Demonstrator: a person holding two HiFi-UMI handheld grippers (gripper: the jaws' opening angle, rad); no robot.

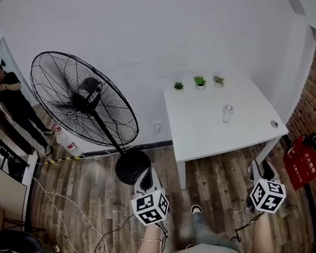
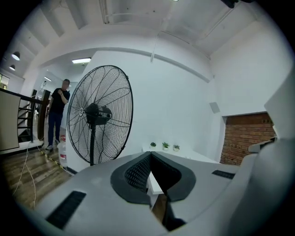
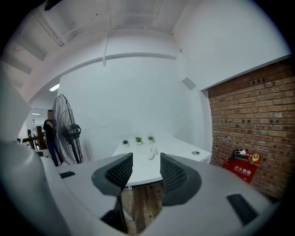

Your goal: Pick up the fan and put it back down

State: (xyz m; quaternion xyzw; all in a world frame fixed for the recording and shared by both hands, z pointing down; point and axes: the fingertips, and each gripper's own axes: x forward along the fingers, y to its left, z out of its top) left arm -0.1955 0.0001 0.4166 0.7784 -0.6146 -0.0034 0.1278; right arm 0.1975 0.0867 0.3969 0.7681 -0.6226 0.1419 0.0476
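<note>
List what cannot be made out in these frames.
- Large black pedestal fan: its base is hidden behind the left gripper body in the left gripper view.
- Small clear object on the white table: too small to identify.
- Dark rounded object: cut off by the head view's left edge.

Black metal-wire fan (image 1: 82,100)
Right of the fan, a smooth matt table (image 1: 203,127) is standing on grained wood plank flooring (image 1: 91,186).

Bright, even indoor light; both gripper views bulge, corners black.
</note>
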